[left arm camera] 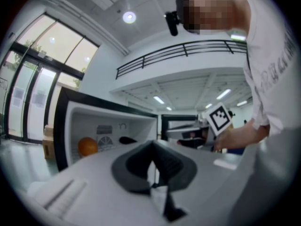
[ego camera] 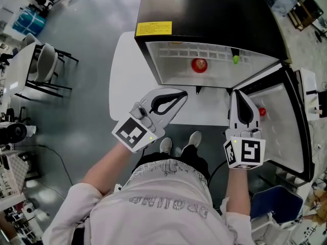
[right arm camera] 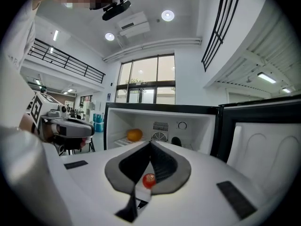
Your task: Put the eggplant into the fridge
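Note:
The fridge point(ego camera: 204, 14) stands open in front of me. Inside it, at the back right, lies the dark eggplant point(right arm camera: 176, 141); the left gripper view also shows the eggplant point(left arm camera: 127, 140), and from above only its green stem end point(ego camera: 235, 59) shows. My left gripper point(ego camera: 184, 92) is shut and empty, its jaws point(left arm camera: 153, 144) meeting in front of the opening. My right gripper point(ego camera: 238, 92) is shut too, with nothing gripped, beside the open door and pointing into the fridge point(right arm camera: 150, 143).
An orange fruit point(ego camera: 199, 65) sits at the fridge's left side point(right arm camera: 134, 134). The door point(ego camera: 286, 116) hangs open on the right, a small red thing point(ego camera: 262, 112) at its inner face. The fridge rests on a white table point(ego camera: 122, 75). Chairs point(ego camera: 43, 65) stand far left.

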`<state>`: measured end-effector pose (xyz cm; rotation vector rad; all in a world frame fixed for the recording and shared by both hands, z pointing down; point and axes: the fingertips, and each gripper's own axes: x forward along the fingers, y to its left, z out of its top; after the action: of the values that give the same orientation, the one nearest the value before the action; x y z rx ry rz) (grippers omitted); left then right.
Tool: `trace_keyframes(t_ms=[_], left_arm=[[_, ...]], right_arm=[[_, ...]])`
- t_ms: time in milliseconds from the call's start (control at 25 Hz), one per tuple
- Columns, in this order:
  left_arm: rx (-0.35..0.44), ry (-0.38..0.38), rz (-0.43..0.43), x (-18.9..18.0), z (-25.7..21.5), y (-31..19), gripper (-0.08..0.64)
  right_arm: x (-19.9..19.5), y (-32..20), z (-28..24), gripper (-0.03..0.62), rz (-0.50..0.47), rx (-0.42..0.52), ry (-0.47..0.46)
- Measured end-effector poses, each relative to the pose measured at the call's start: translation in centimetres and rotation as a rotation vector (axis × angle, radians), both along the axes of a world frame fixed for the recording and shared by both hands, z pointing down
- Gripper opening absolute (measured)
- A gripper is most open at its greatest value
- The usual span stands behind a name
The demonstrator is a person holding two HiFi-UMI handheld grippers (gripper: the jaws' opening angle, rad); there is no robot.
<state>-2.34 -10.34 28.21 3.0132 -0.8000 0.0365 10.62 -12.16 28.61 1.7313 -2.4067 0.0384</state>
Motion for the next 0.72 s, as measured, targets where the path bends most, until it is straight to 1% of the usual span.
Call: trace_keyframes(t_ms=[440,720], left_arm=[[0.004,0.004,0.013,0.3,-0.3,0.3,0.006],[0.005,0.008,0.015,0.4,-0.4,0.4,0.008]], right_arm=[[-0.7,1.5,1.3,0.005,-0.034,-0.049,-0.036],[-1.4,1.6,1.5,0.005,-0.046,-0.057,-0.054]])
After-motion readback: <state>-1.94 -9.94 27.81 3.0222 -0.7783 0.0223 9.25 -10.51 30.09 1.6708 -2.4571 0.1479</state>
